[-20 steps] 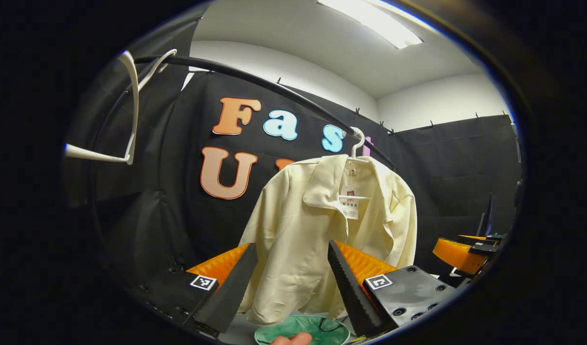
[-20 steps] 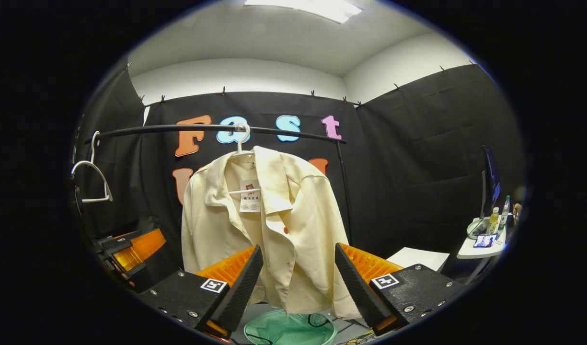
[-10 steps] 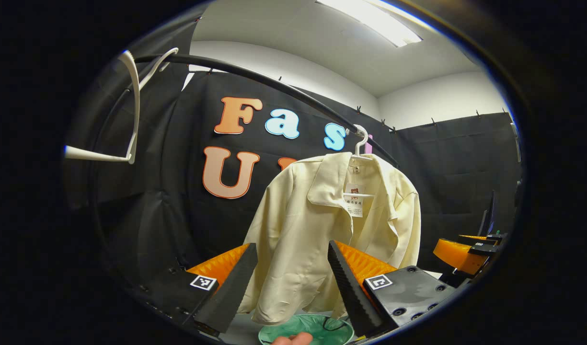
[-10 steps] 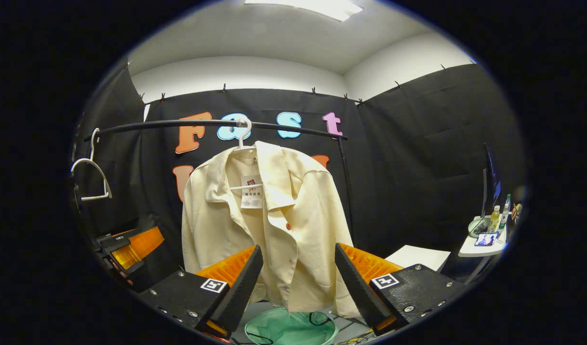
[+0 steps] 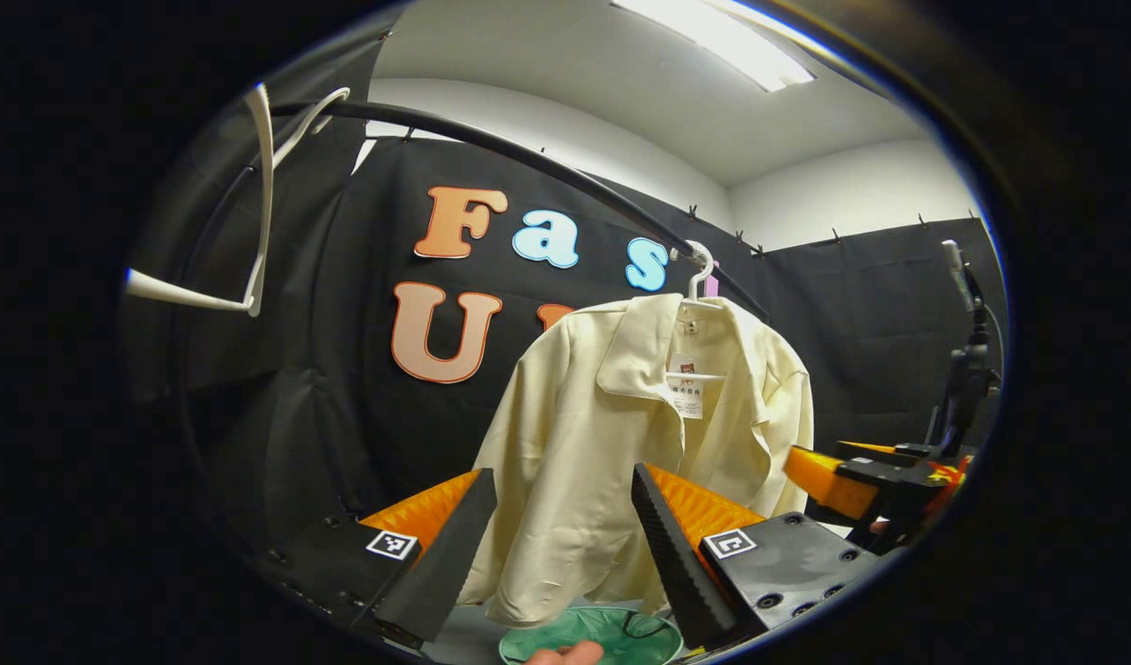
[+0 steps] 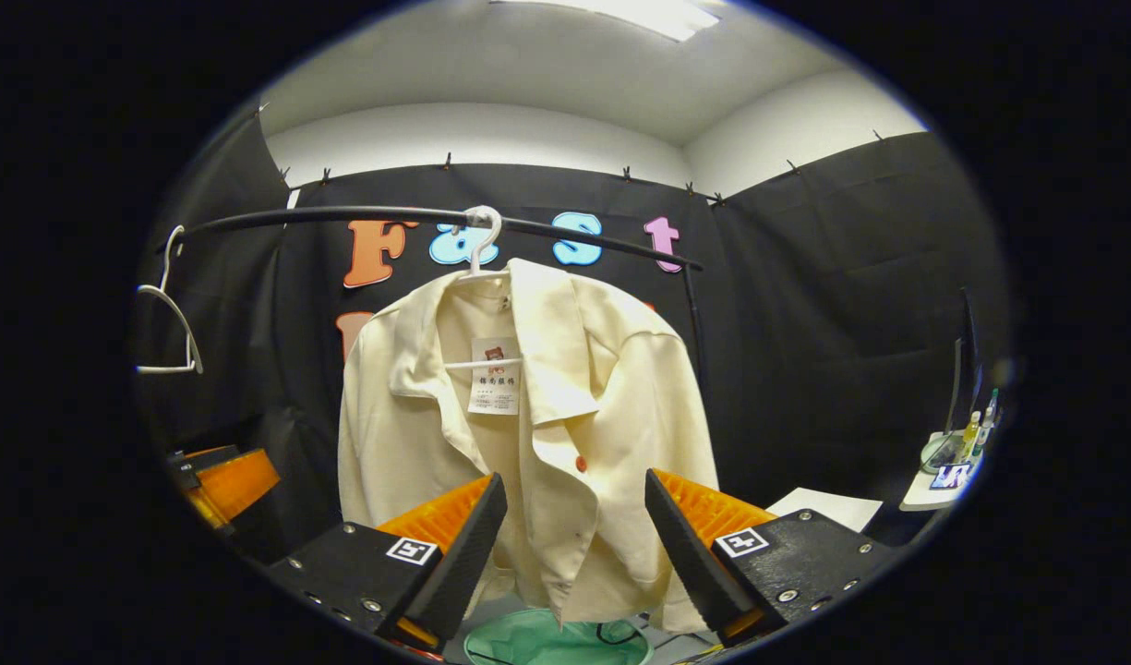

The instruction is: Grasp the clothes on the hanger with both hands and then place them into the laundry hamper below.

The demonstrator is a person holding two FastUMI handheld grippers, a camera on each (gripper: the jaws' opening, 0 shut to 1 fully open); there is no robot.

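A cream shirt (image 5: 620, 443) (image 6: 528, 434) hangs on a white hanger (image 6: 480, 249) from a black rail (image 6: 362, 218). Below its hem stands a green mesh hamper (image 5: 593, 637) (image 6: 556, 639). My left gripper (image 5: 560, 545) is open, its fingers framing the shirt's lower left side from a short distance. My right gripper (image 6: 574, 545) is open too, facing the shirt's front with nothing between its fingers. The right gripper (image 5: 851, 480) also appears at the right edge of the left gripper view, and the left gripper (image 6: 219, 480) at the left edge of the right gripper view.
An empty white hanger (image 5: 251, 231) (image 6: 173, 314) hangs at the rail's left end. A rail post (image 6: 692, 323) stands right of the shirt. A small table (image 6: 944, 471) with bottles sits far right. A fingertip (image 5: 560, 654) shows at the bottom of the left gripper view.
The right gripper has moved closer to the shirt, which looks larger now. In the left gripper view the right gripper has come further in from the right. Both stay open.
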